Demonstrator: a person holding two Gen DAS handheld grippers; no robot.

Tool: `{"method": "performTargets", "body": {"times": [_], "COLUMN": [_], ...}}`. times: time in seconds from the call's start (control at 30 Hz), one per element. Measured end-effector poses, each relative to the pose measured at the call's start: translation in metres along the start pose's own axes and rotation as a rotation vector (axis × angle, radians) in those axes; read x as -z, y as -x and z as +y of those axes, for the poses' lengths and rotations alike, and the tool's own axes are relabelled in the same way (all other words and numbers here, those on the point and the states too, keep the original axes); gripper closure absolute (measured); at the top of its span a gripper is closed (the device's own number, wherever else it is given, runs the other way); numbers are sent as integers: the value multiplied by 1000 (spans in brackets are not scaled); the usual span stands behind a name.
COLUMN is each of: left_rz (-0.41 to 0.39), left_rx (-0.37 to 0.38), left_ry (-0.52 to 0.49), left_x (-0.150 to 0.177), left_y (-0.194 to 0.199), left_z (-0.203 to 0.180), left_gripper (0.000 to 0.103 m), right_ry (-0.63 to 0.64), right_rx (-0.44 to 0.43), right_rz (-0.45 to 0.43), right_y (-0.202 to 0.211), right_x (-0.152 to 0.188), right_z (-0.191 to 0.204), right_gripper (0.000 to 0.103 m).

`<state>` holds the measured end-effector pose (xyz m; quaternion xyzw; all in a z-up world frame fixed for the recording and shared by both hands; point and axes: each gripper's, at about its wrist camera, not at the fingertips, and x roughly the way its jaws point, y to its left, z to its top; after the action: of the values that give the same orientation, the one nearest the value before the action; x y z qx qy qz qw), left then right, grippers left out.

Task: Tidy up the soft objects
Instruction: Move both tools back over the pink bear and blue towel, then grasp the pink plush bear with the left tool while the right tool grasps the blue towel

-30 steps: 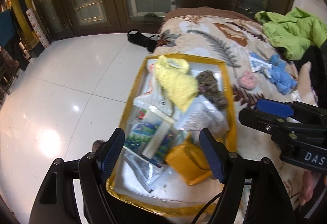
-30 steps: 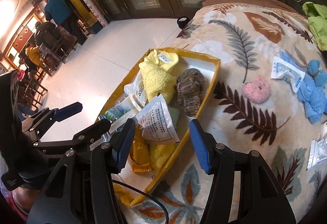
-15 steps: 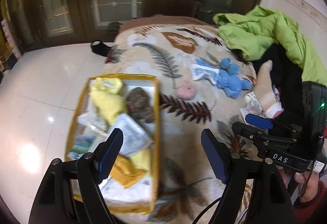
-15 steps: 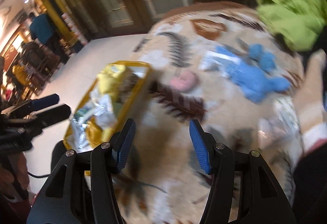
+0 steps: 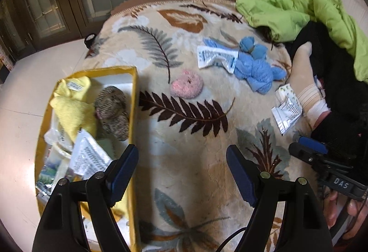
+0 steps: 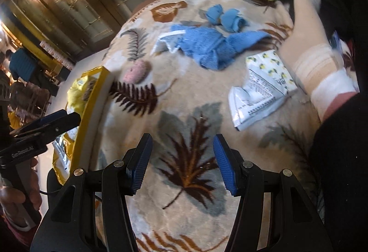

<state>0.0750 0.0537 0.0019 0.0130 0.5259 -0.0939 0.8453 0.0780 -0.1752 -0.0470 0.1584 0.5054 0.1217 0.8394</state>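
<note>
Stock as I see it, both claws over the leaf-print blanket [image 5: 184,141]:

- Left claw [image 5: 181,173]: jaws apart, nothing between them; it hangs beside the yellow box [image 5: 134,100].
- Right claw [image 6: 181,161]: jaws apart, empty; only blanket below it.
- Yellow box: at the blanket's left edge; already holds a yellow knit [image 5: 73,102], a brown-grey knit [image 5: 112,111] and some printed sachets.
- Pink knitted ring [image 5: 186,86]: loose on the blanket, near the box, apart from everything; I judge it very light and springy; a pinch across one side of the ring should hold; it will squash, not slip.
- Blue knit [image 5: 255,68]: further back, crumpled, with two small blue balls [image 5: 253,46] at its far end and a white sachet [image 5: 217,57] lying on its left side; limp, so I would take the thick middle bunch; a grip on a corner will let it trail and perhaps drag the sachet.
- Lemon-print sachet [image 6: 260,88]: nearest the right claw, beside a socked foot [image 6: 310,44]; slick and flat, hard to pinch off plush; take a raised edge.
- Green jacket [image 5: 299,3]: heaped at the back; bulky, I judge beyond one claw.
</note>
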Motion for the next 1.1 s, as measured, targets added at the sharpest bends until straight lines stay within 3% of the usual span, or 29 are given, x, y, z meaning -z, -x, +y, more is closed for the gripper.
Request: {"method": "performTargets", "body": {"times": [0.5, 0.83, 1.03, 1.1], "left_rz": [54, 89, 110, 122], "left_rx": [7, 1, 9, 12], "left_ry": [9, -115, -134, -138], "left_x": [-37, -79, -90, -92], "left_y": [-46, -85, -99, -105], "left_z": [-1, -8, -10, -11], "left_gripper": [24, 24, 24, 24], "right_ry": [39, 71, 167, 251], "right_rx": [61, 58, 98, 127], "right_rz": [34, 22, 34, 32], "right_y": [-14, -18, -31, -37], "right_x": [-3, -30, -53, -62], "right_z": [-15, -11, -4, 2], "right_gripper": [48, 48, 48, 48]}}
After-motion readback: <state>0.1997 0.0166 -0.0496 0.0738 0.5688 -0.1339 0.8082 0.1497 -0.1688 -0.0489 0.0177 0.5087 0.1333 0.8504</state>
